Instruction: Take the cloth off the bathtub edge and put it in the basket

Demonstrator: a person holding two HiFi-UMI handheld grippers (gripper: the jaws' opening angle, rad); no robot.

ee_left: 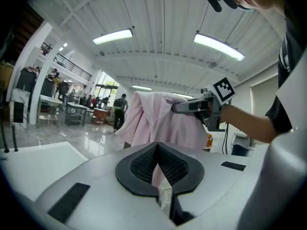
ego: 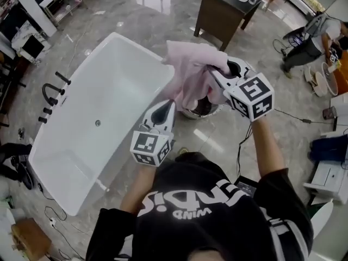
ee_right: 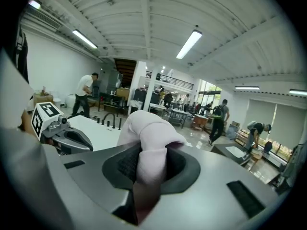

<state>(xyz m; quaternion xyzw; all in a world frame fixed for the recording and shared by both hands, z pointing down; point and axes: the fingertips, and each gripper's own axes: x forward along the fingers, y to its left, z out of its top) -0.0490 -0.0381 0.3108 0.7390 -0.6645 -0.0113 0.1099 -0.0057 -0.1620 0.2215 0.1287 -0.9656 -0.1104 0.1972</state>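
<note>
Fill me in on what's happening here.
A person works two handheld grippers beside a white bathtub. The right gripper clamps a pink cloth, held clear of the bathtub above the basket on the floor. The left gripper appears to pinch its lower edge. The cloth is not in the basket yet.

Black short-sleeved T-shirt (ego: 163,238), white lettering (ego: 179,203)
</note>
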